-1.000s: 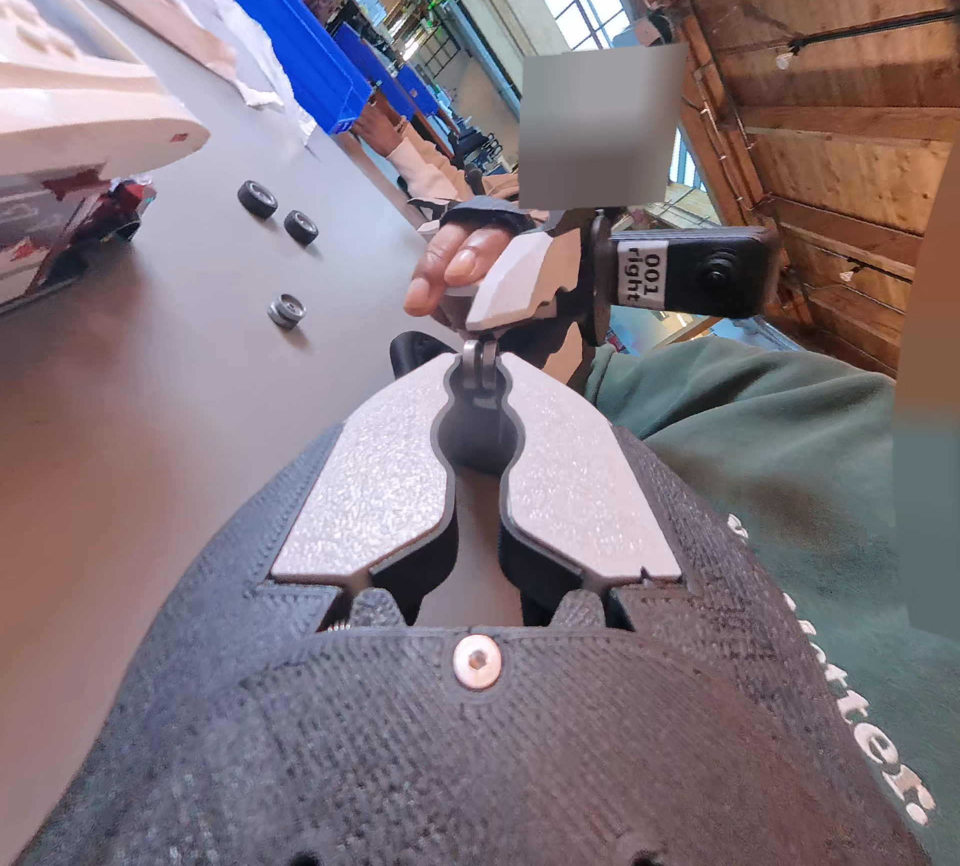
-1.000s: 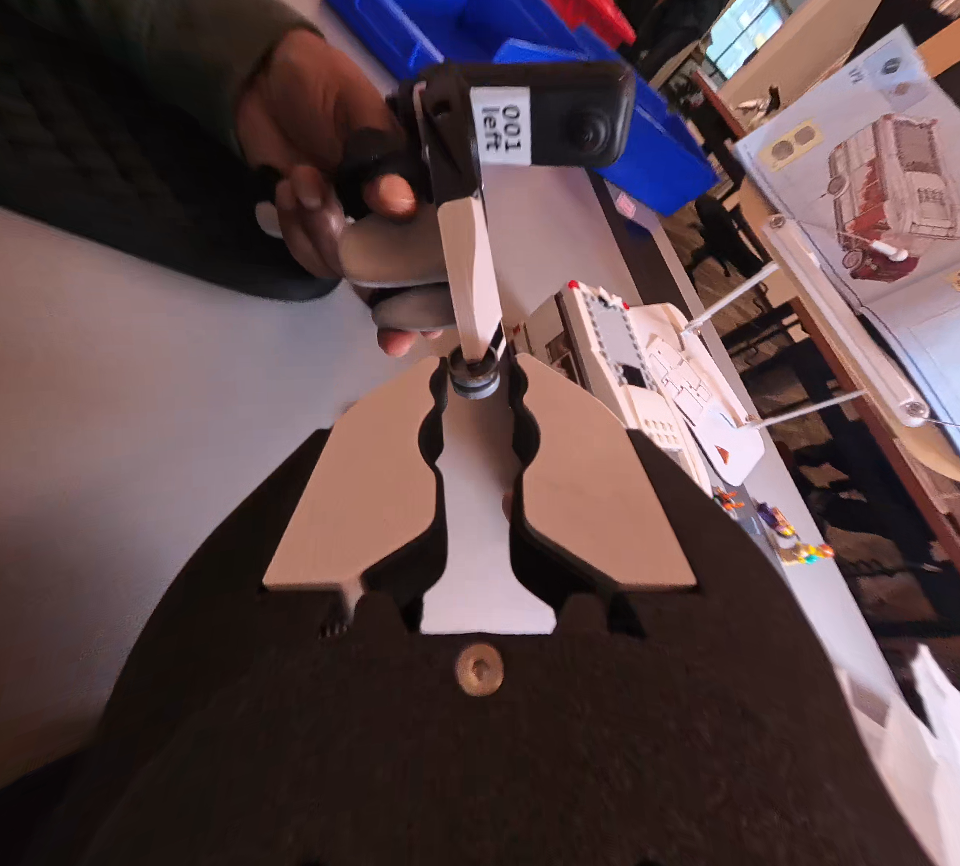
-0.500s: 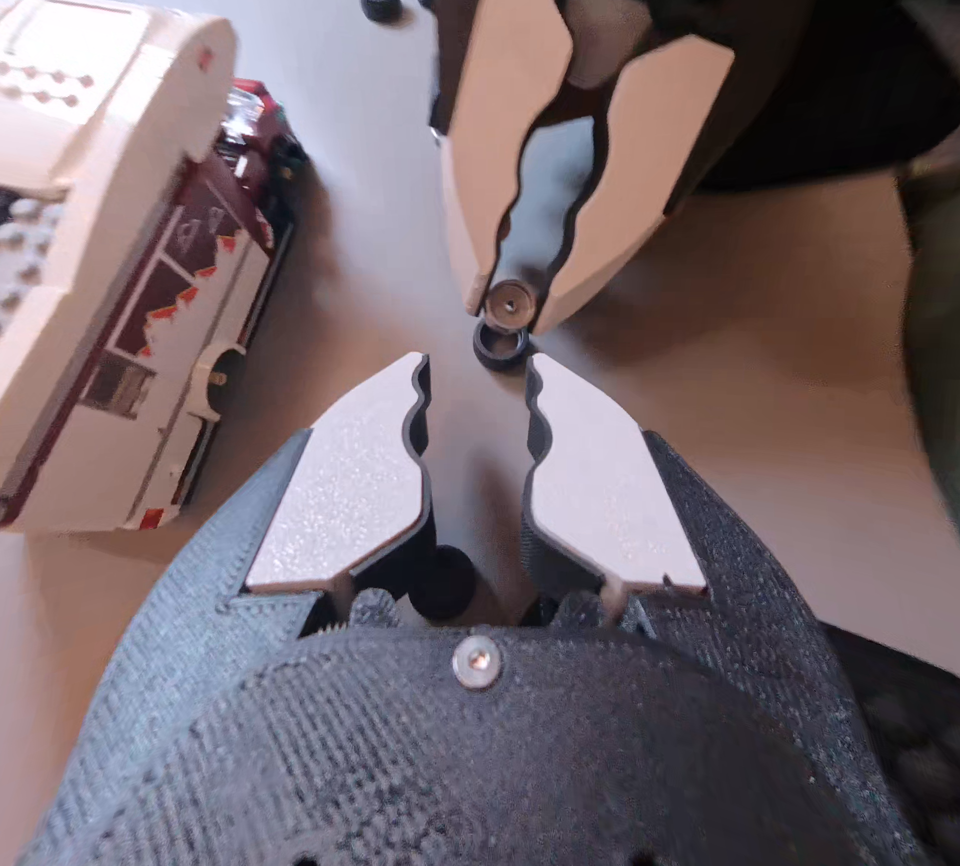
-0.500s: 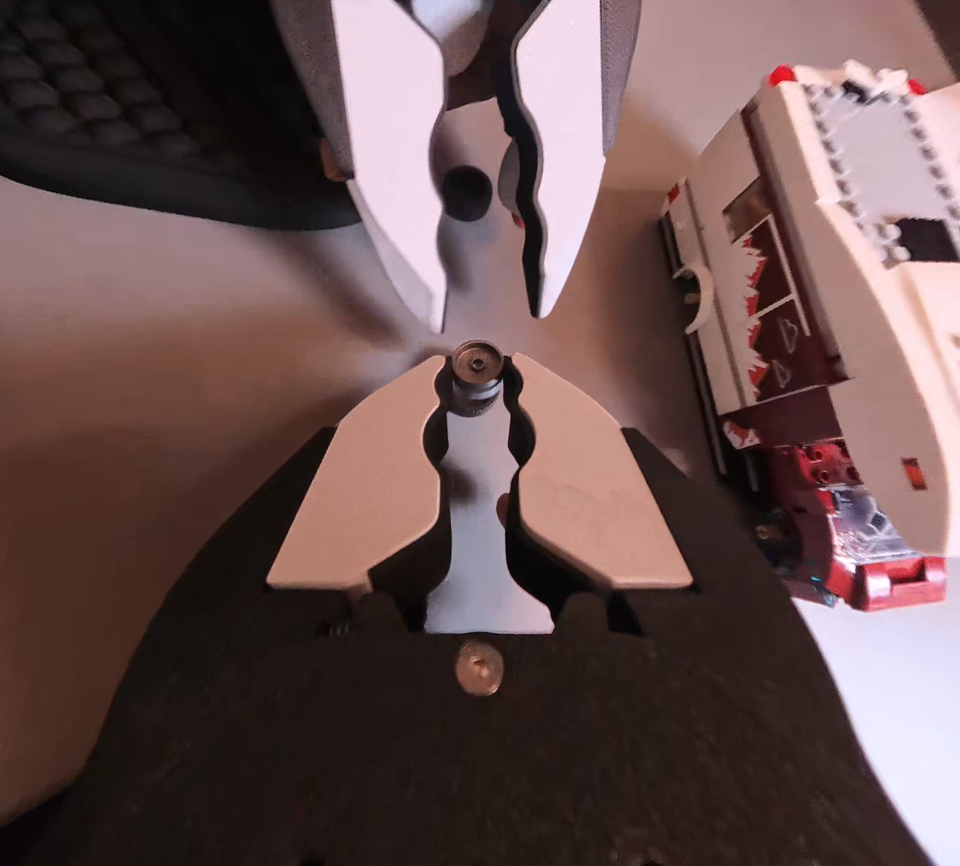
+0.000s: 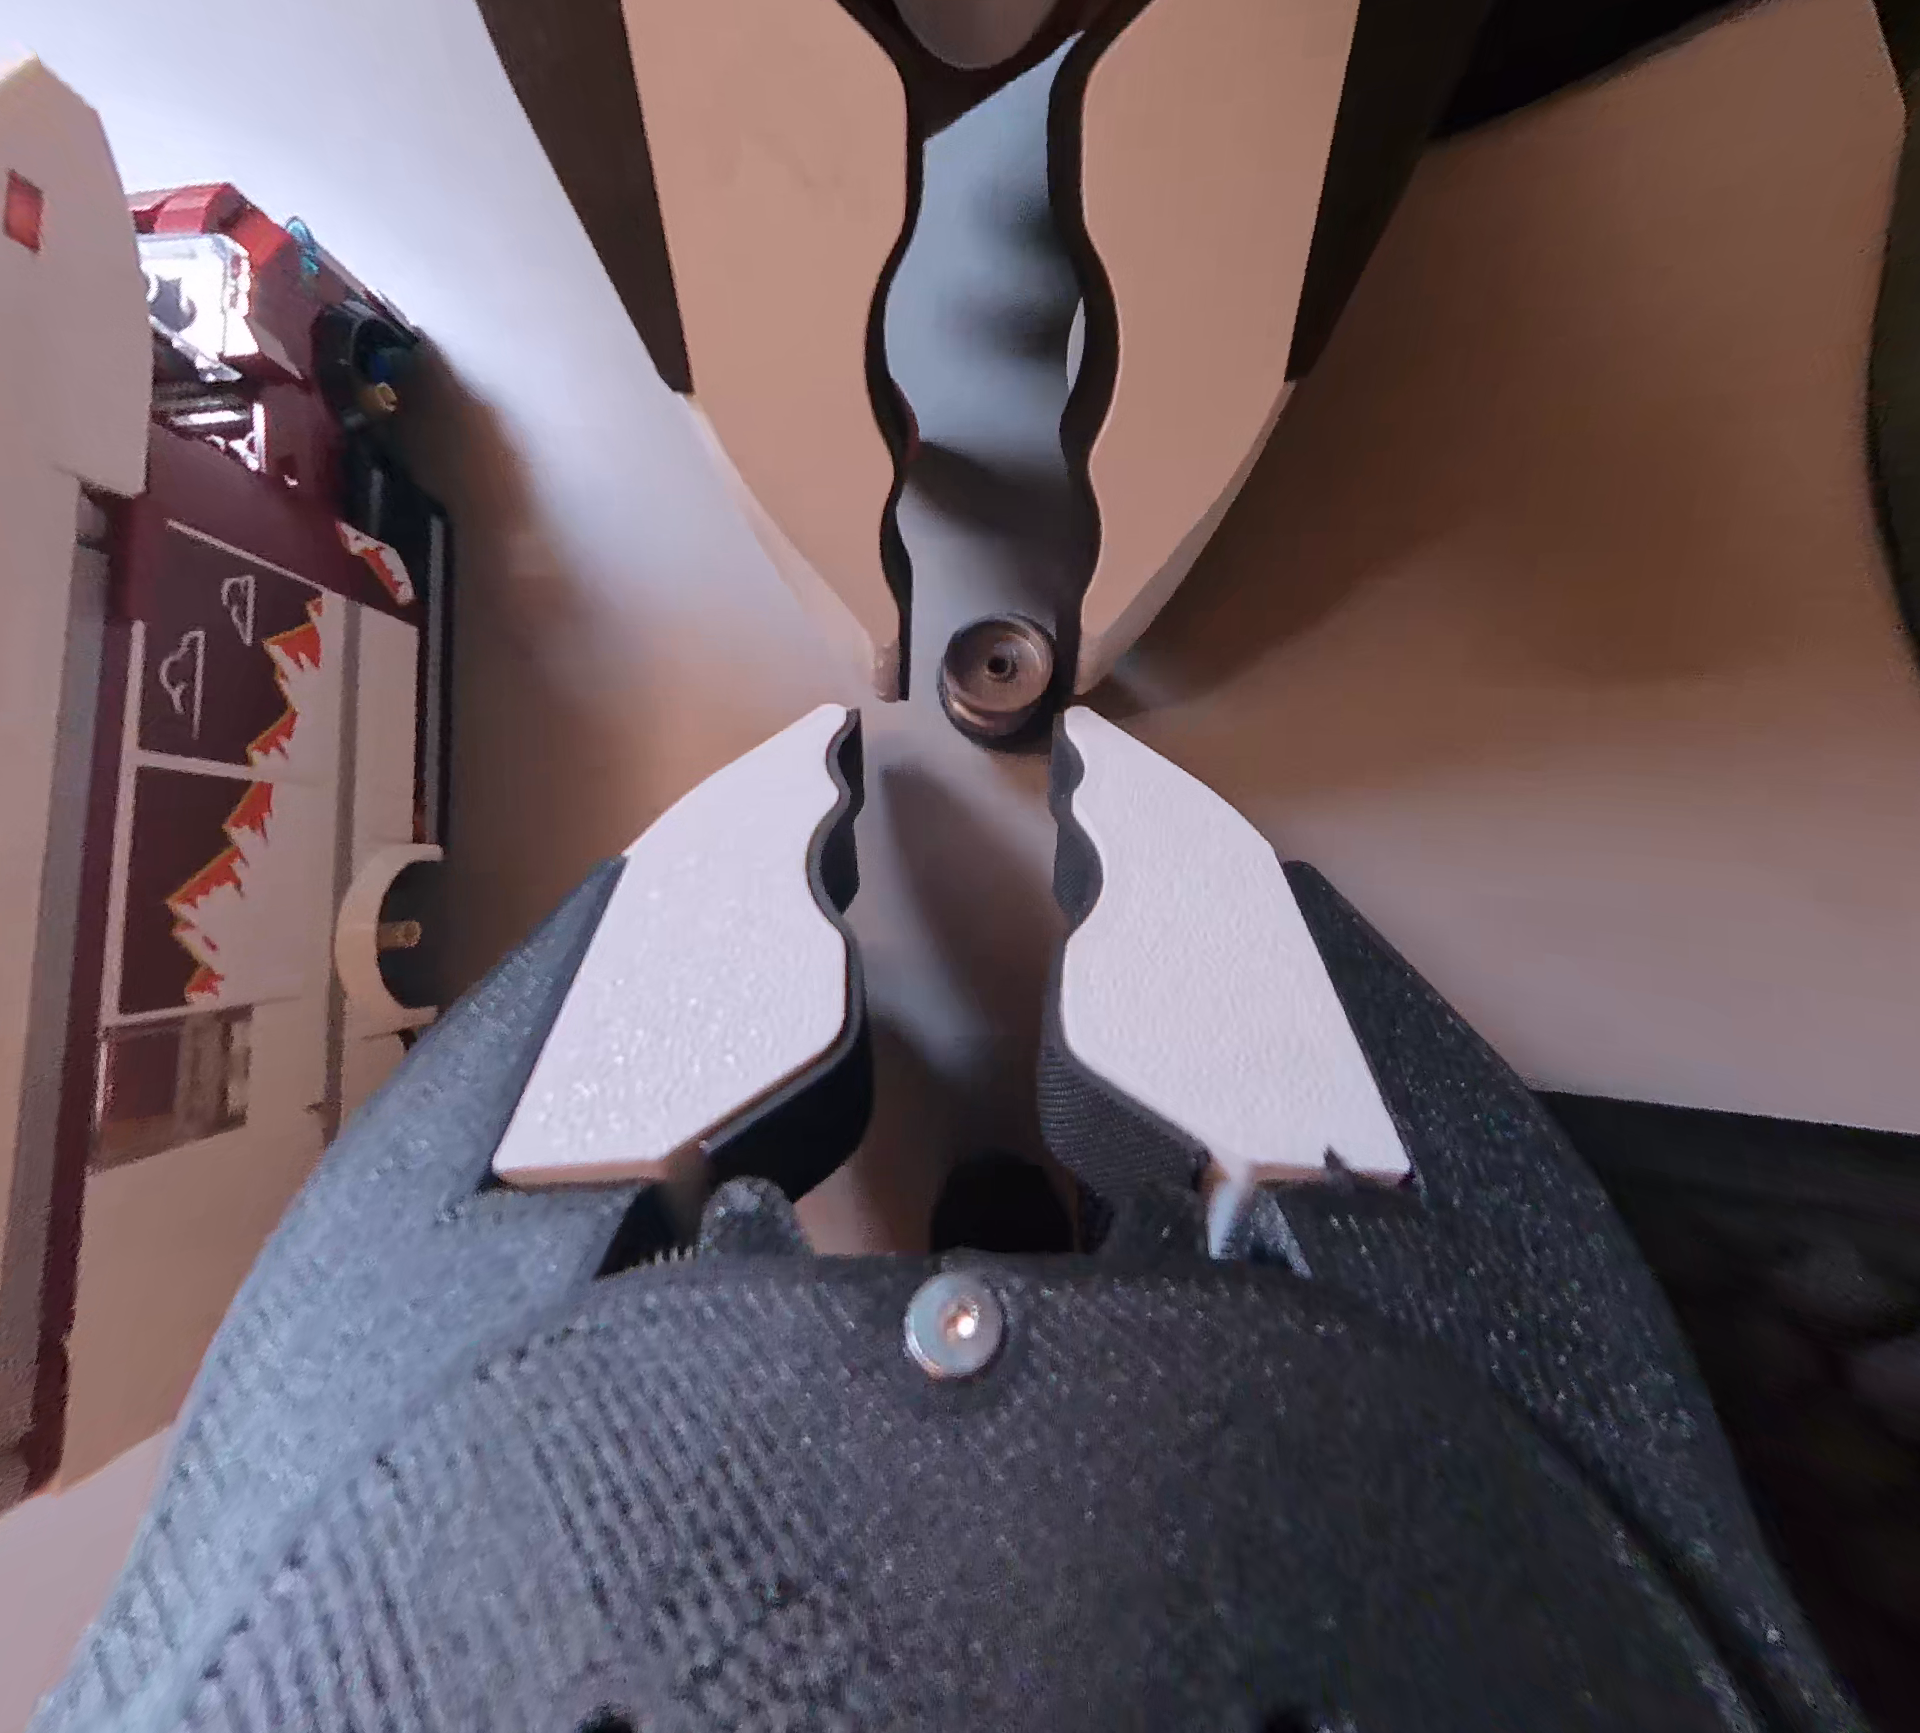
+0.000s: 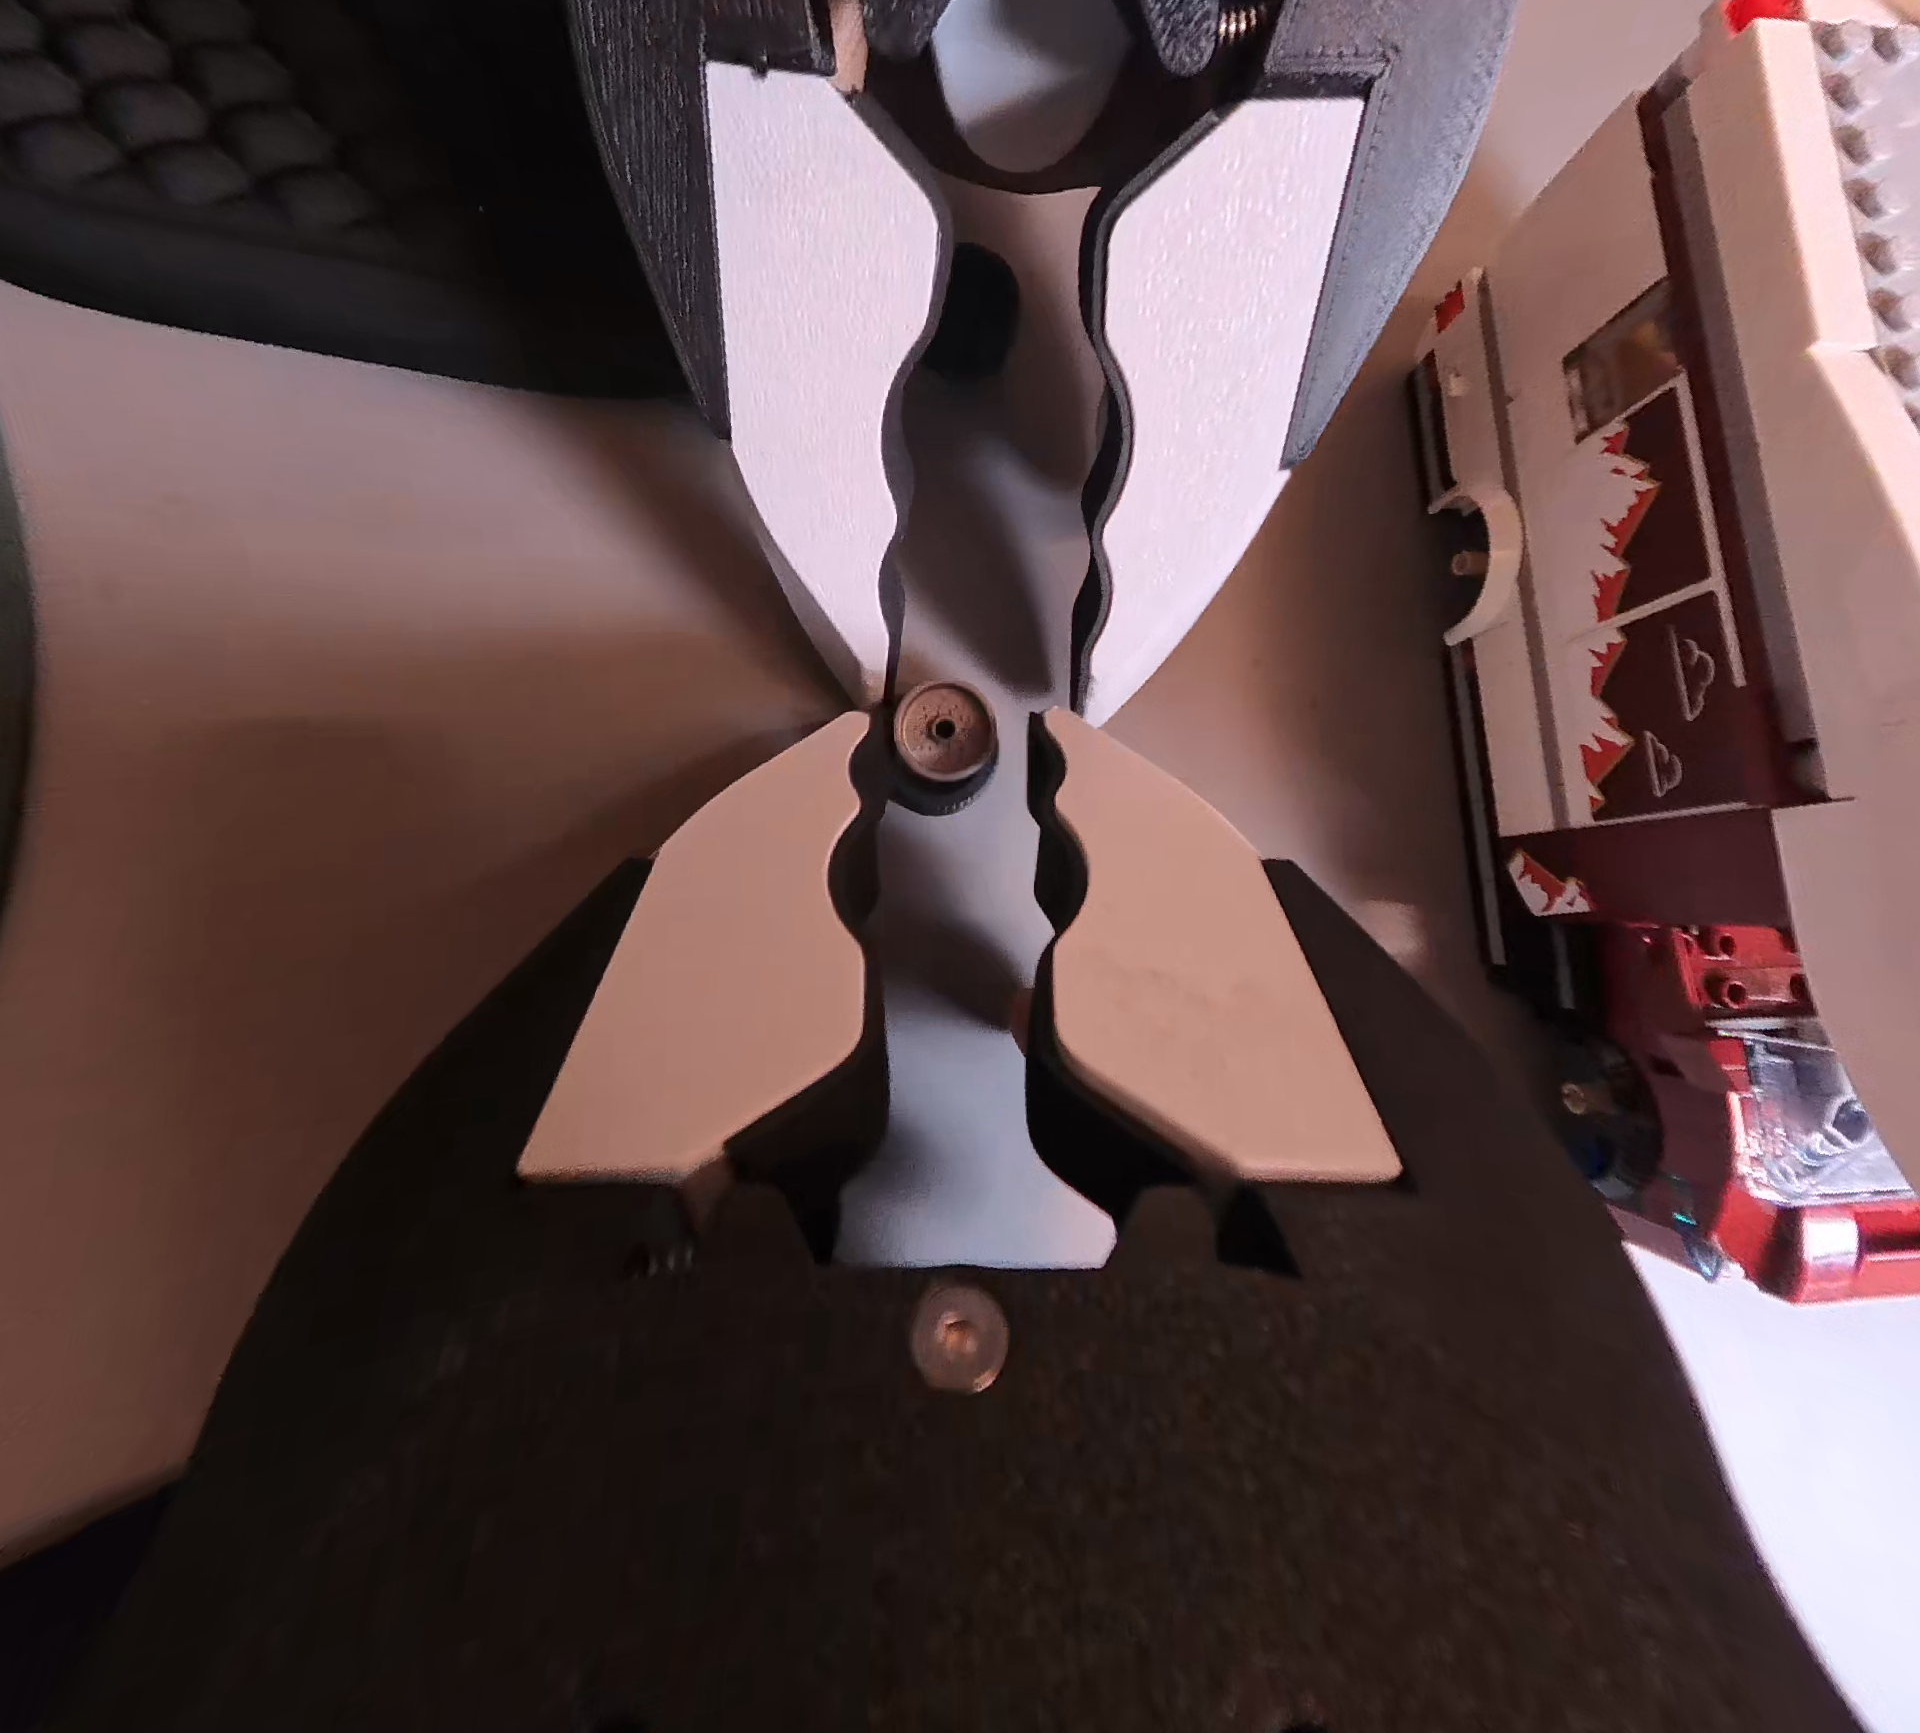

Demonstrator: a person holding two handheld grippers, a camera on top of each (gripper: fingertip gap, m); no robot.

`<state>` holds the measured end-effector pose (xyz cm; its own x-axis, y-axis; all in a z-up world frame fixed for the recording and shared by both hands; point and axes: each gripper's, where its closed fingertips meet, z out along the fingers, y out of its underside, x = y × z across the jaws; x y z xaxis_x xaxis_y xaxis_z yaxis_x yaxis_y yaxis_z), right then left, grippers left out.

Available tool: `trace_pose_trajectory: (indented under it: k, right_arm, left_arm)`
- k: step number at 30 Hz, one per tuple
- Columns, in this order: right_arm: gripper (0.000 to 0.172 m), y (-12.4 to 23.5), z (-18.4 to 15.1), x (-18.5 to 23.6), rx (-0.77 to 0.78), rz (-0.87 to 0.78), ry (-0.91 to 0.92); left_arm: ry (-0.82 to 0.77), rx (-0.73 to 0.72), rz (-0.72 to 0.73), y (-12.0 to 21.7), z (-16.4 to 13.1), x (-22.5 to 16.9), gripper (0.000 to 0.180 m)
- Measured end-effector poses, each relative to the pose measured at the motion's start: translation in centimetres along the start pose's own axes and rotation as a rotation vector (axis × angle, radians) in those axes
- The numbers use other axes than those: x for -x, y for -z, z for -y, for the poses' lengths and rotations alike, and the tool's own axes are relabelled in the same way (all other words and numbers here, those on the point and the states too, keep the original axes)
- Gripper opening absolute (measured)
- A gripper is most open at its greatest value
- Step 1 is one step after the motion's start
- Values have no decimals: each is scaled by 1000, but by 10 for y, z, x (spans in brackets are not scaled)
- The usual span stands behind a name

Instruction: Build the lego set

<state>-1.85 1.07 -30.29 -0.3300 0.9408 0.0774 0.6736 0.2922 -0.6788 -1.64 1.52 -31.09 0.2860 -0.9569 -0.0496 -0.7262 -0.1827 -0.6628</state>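
Small wheel (image 6: 943,748) between two parted hand-held grippers

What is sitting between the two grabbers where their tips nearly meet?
A small round grey wheel hub on a black tyre lies on the pale table between the left gripper and right gripper; both wrist views show it.

The left gripper (image 5: 961,717) and right gripper (image 6: 951,722) point at each other, tips almost touching at frame centre, each with its fingers parted and pressing on nothing.
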Motion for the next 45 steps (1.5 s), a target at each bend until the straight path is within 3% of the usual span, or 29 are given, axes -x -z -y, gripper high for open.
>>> trace_pose_trajectory:
  k: [8,16,21,28,33,45]
  right_arm:
    - [15,15,9,3,-12,10,31]
    - [7,7,4,4,95,53,-139]
    - [7,8,-1,8,190,93,-141]
    - [13,7,2,7,203,4,5]
    - [1,6,0,8,226,-67,198]
    - [0,12,-6,16,337,97,95]
  left_arm:
    - [-42,-4,-12,-5,1,-6,28]
    - [-45,-21,-2,-6,2,-7,23]
    - [-62,-28,8,-5,1,-7,23]
    - [-38,-40,2,-4,0,-7,22]
    - [-38,-39,4,-4,0,-7,22]
    - [-54,-49,-8,-4,1,-9,18]
